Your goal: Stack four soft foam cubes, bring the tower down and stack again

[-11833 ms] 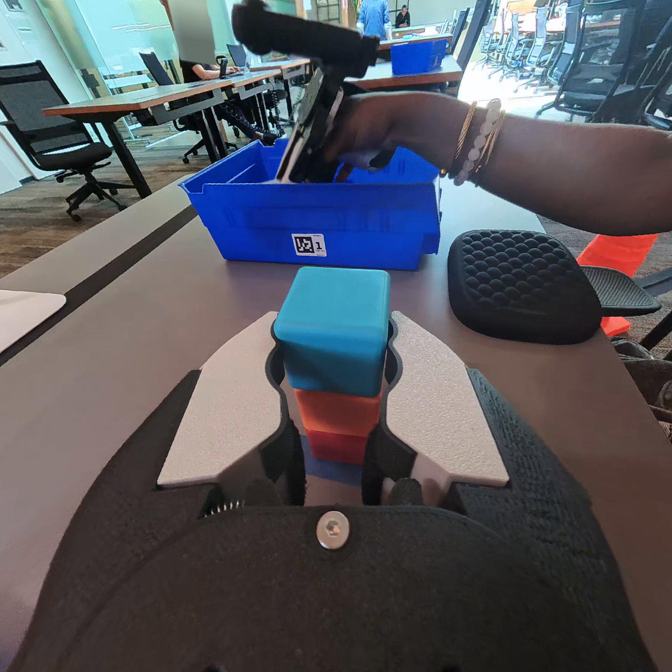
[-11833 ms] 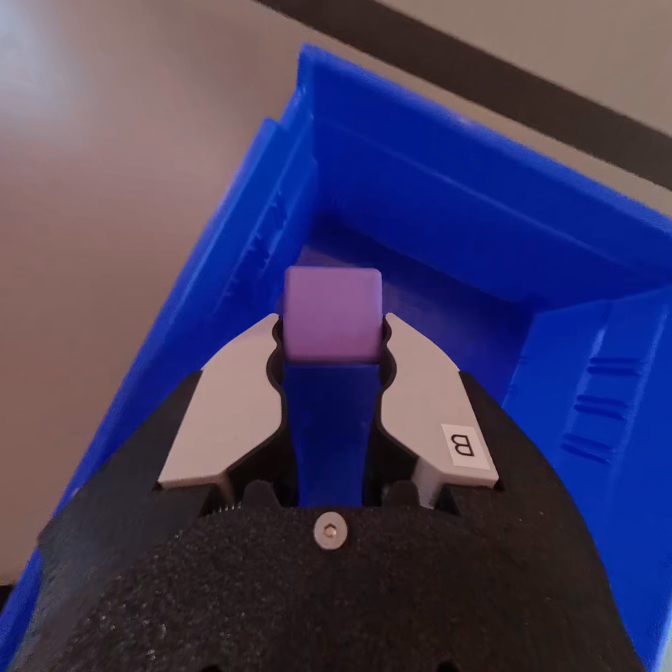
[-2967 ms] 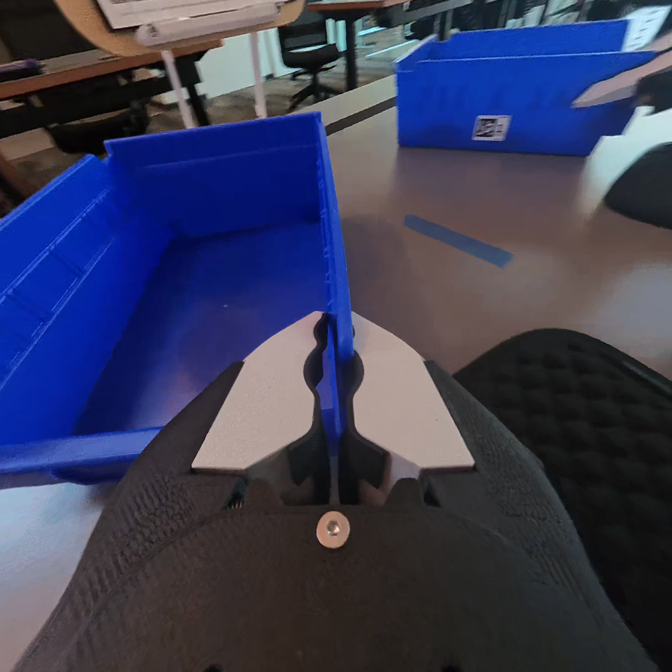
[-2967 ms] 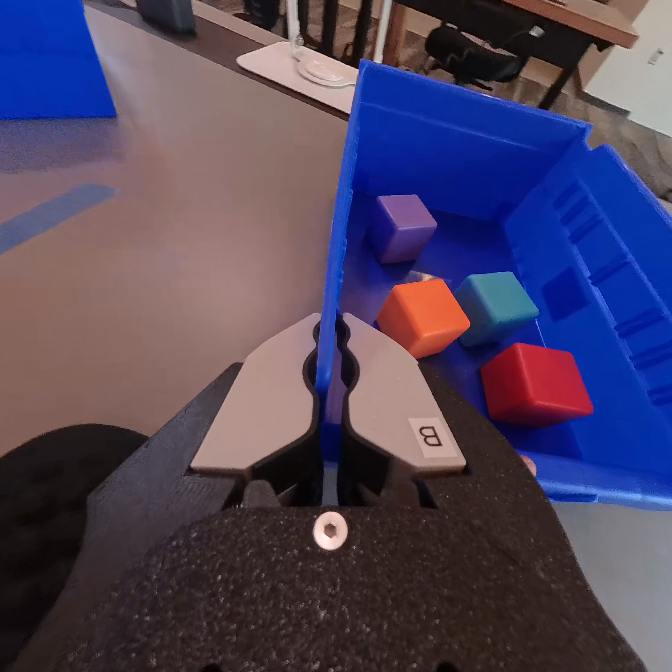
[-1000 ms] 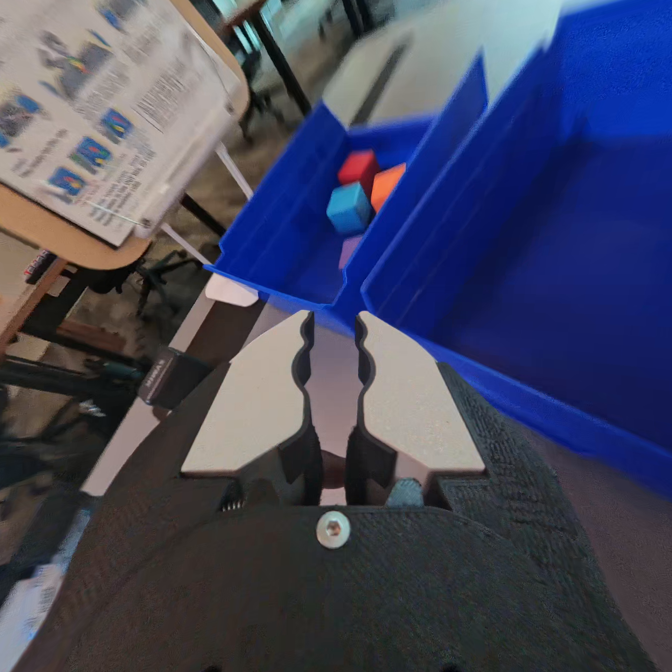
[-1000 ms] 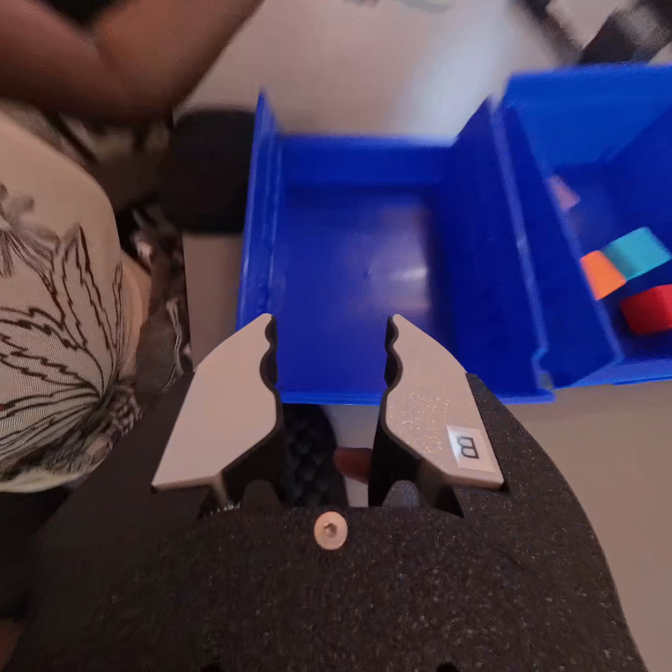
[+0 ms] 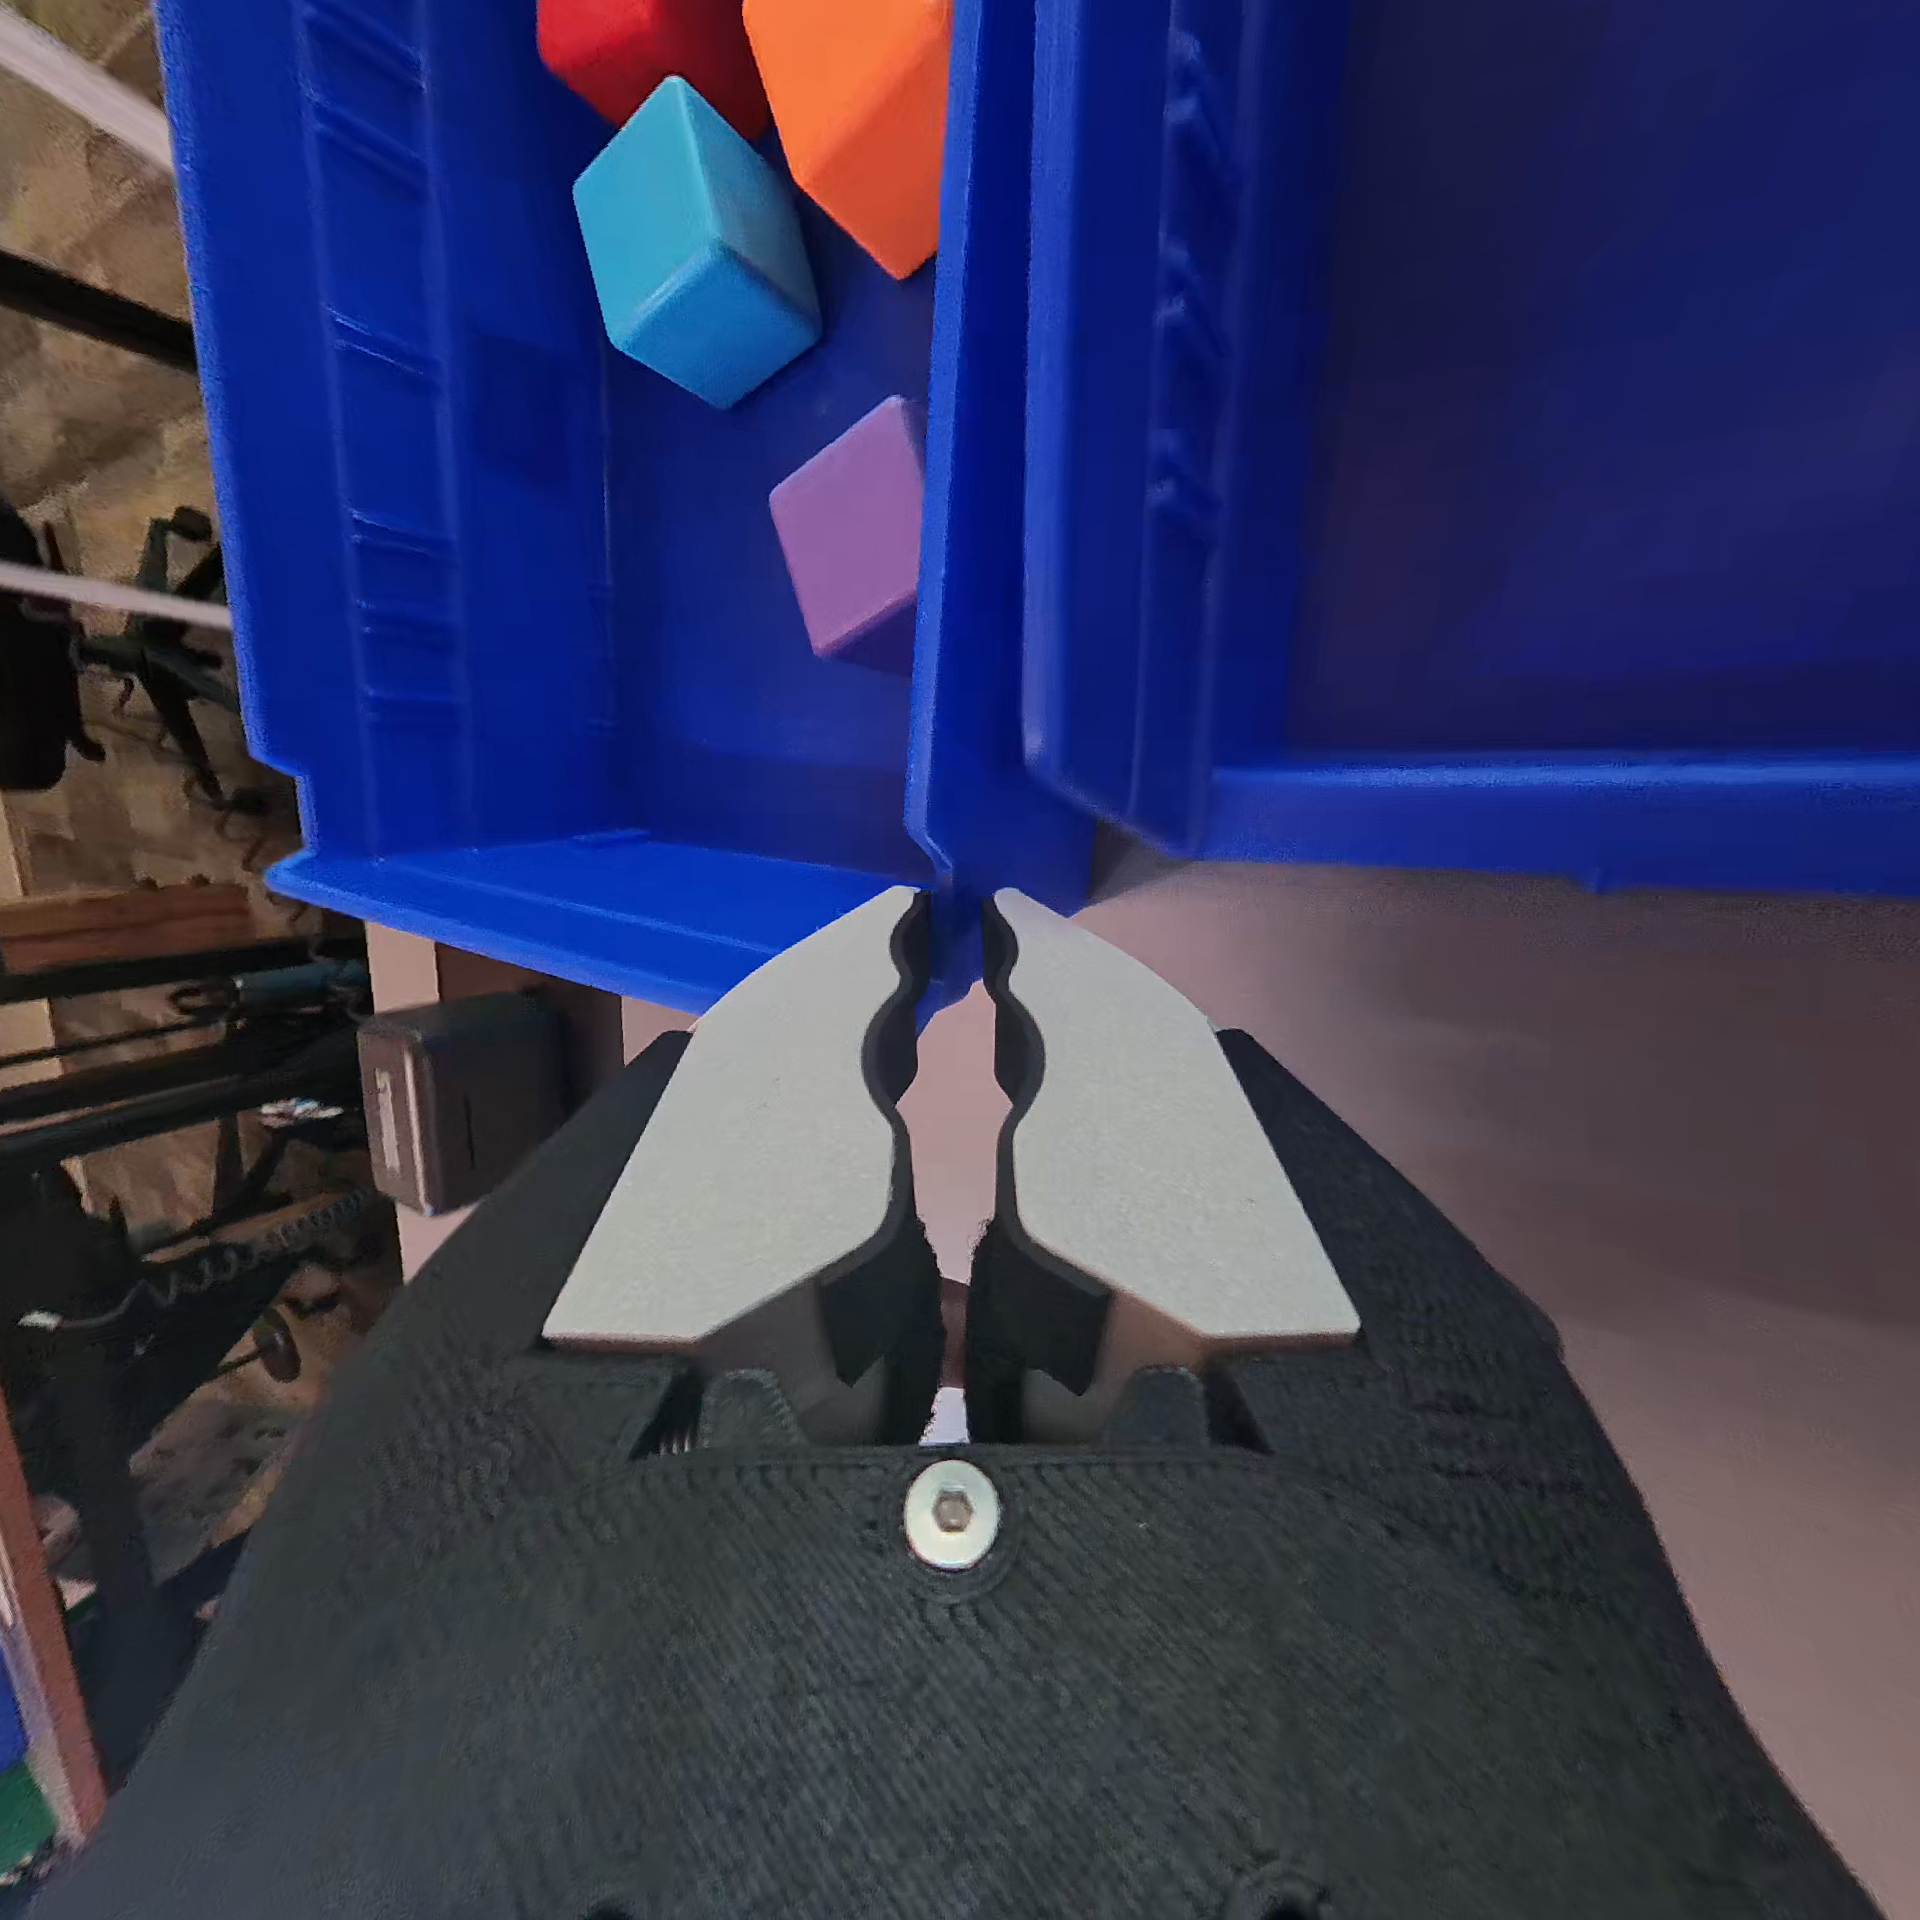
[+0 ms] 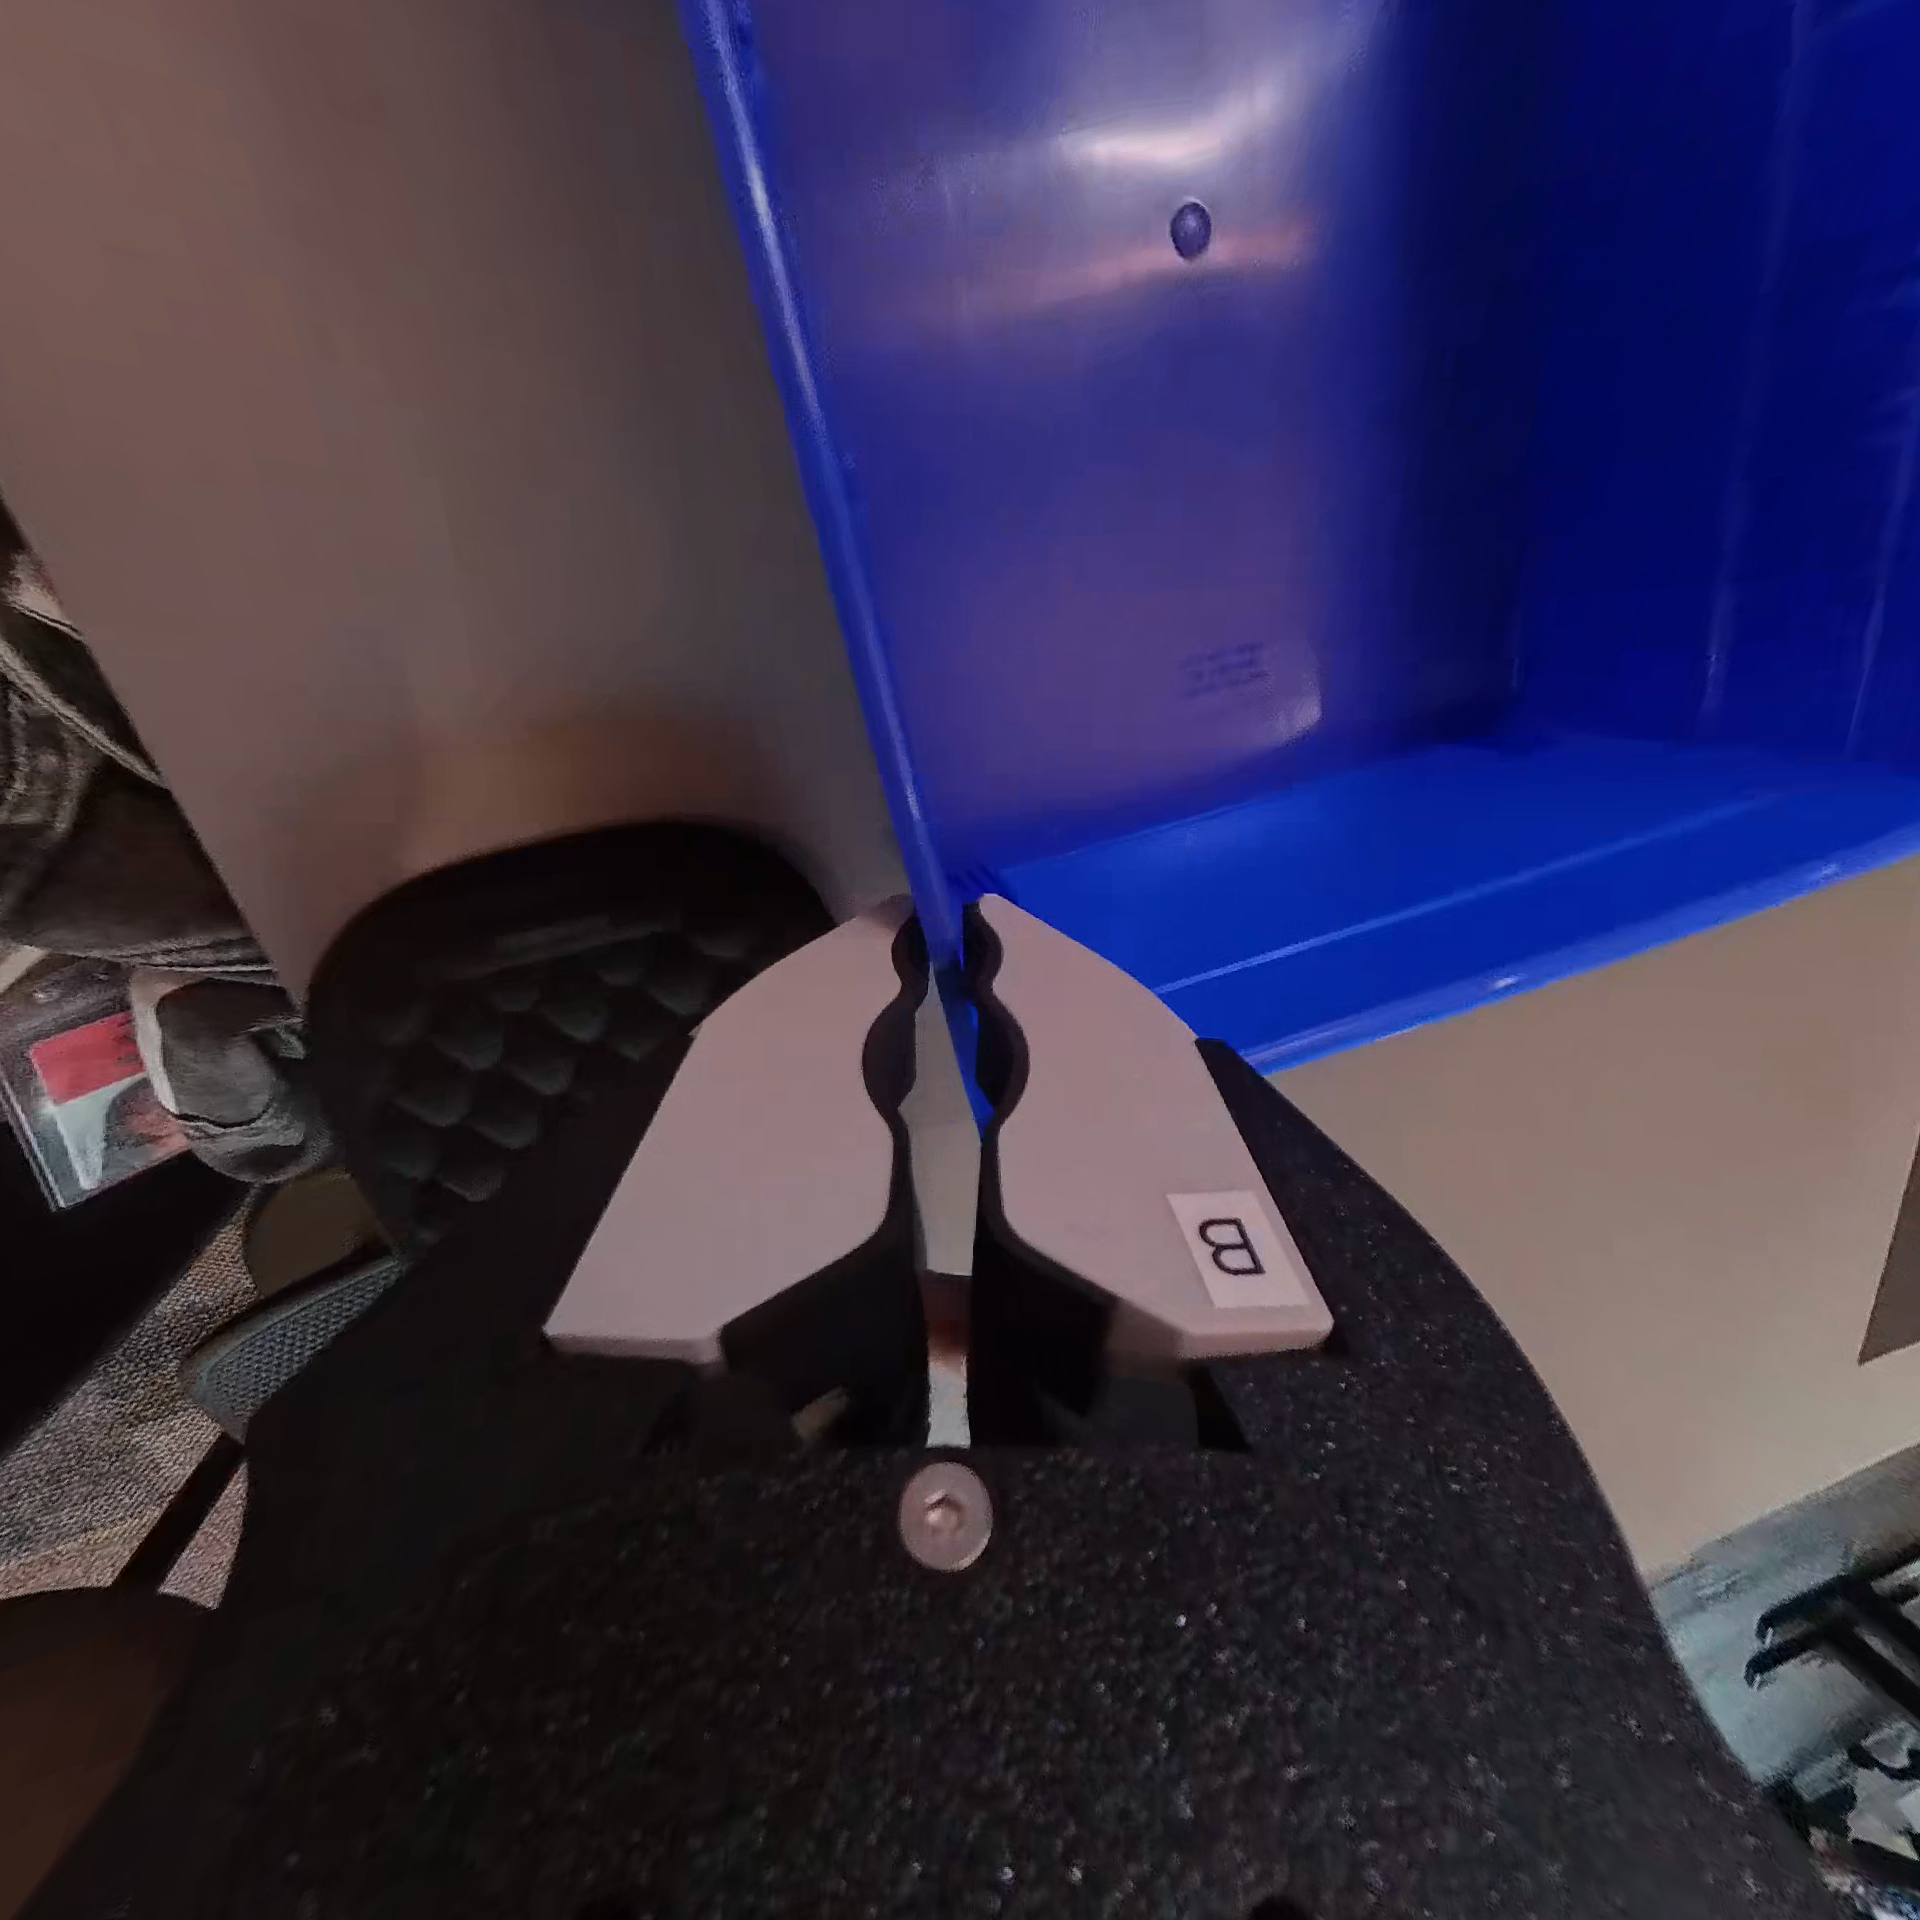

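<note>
Four foam cubes lie loose in a blue bin (image 7: 416, 520): red (image 7: 623, 52), orange (image 7: 852, 114), teal (image 7: 696, 239) and purple (image 7: 852, 530). A second, empty blue bin (image 7: 1558, 810) stands against its right side. My left gripper (image 7: 954, 920) is shut on the near corner of the cube bin's right wall. My right gripper (image 8: 940, 925) is shut on the left wall of the empty bin (image 8: 1351, 894), at its near corner. No cubes show in the right wrist view.
Both bins sit on a grey-brown table (image 7: 1558, 1143). A black honeycomb pad (image 8: 520, 987) lies just left of the empty bin. The table edge, a small dark box (image 7: 457, 1101) and chair legs are at the left. A person's patterned clothing (image 8: 62, 779) is at the far left. My hands' fingertips stand some 35 cm from each other.
A second ago both grippers were open and clear of the bins. Both have moved in and closed on bin walls, the left on the cube bin and the right on the empty bin.
</note>
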### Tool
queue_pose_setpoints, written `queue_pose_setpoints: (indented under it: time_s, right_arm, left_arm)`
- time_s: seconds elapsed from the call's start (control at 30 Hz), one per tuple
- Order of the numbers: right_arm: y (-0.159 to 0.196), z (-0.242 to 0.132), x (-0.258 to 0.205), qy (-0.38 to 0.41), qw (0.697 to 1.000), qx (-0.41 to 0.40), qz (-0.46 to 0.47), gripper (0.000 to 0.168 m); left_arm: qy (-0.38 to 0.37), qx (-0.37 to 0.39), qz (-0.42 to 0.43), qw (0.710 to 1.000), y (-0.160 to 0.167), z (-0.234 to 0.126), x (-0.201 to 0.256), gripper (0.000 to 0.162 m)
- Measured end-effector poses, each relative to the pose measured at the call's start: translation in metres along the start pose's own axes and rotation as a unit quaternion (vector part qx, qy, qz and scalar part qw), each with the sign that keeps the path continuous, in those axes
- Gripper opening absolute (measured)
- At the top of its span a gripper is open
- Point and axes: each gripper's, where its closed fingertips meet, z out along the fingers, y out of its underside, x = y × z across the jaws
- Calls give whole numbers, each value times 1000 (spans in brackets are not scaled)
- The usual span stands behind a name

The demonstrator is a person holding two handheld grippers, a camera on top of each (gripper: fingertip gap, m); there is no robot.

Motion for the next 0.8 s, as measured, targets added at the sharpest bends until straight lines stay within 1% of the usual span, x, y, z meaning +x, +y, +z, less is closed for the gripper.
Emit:
queue_pose_setpoints:
  time_s: [0.03, 0.17, 0.33, 0.47, 0.57, 0.67, 0.8]
  right_arm:
    - [6, 0, 6, 5, 1000, -6, 7, 6]
    - [34, -2, 30, 33, 998, -32, 49, 9]
    - [76, -8, 48, 52, 994, -39, 84, 11]
    - [121, -16, 65, 77, 990, -61, 105, 13]
    - [159, -21, 86, 104, 984, -78, 121, 15]
    - [194, -25, 111, 134, 975, -92, 150, 18]
    - [231, -28, 146, 185, 962, -105, 172, 21]
  left_arm:
    - [-4, -7, -4, 1000, 5, -2, 0, 9]
    - [-12, -19, -9, 1000, 28, -14, 4, 9]
    - [-17, 17, -5, 1000, 48, -34, 20, 9]
    - [-12, 38, -3, 999, 68, -55, 40, 9]
    - [-14, 37, -10, 999, 93, -72, 50, 9]
    - [-39, 8, -25, 999, 127, -87, 50, 11]
    - [-105, -75, -37, 991, 182, -104, 38, 16]
